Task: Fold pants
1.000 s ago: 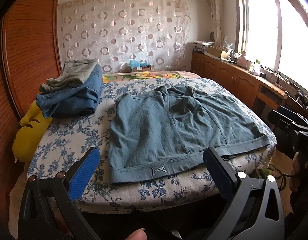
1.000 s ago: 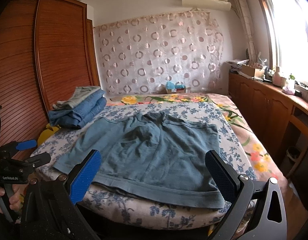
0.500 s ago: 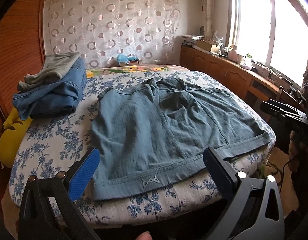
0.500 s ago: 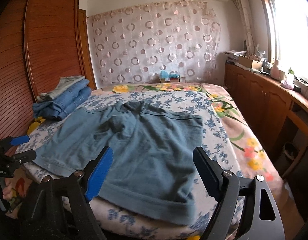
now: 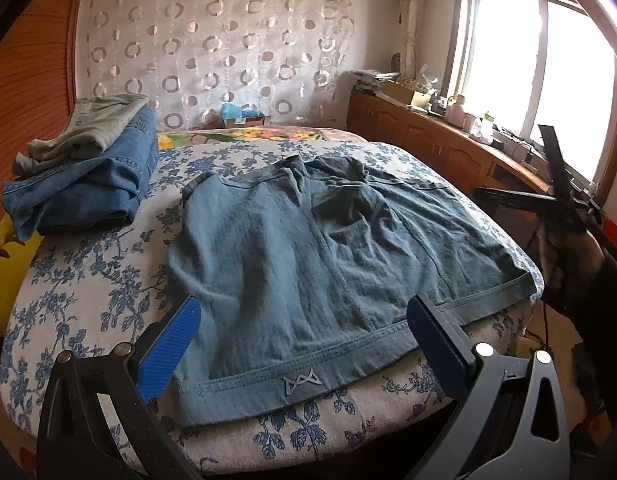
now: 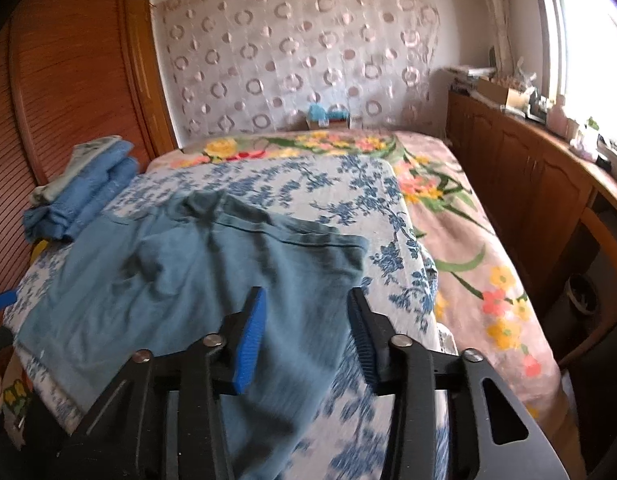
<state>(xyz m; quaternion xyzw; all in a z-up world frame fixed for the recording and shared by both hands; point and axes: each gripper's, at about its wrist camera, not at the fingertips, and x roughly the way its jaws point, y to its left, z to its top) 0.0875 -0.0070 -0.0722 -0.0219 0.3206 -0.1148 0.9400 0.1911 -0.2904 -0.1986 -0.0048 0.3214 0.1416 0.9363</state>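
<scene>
Blue-grey pants [image 5: 308,248] lie spread flat on the floral bed sheet [image 5: 88,300], their near hem with a small logo [image 5: 302,382] close to the bed's edge. My left gripper [image 5: 304,332] hovers open just above that hem, one finger at each side of it. In the right wrist view the pants [image 6: 188,280] stretch away to the left. My right gripper [image 6: 306,324] is over their near right corner with its jaws closing. Cloth shows in the gap between them, and the pads do not press on it.
Folded jeans [image 5: 88,196] with a grey garment on top are stacked at the back left, beside a yellow cushion [image 5: 4,272]. A wooden wardrobe [image 6: 68,120] stands on the left. Low cabinets [image 6: 528,184] run along the right under the window. A person's hand [image 5: 564,256] is at the bed's right corner.
The right gripper has swung across to the pants' right corner and its jaws have narrowed a lot. The left gripper has come closer to the near hem and stayed open.
</scene>
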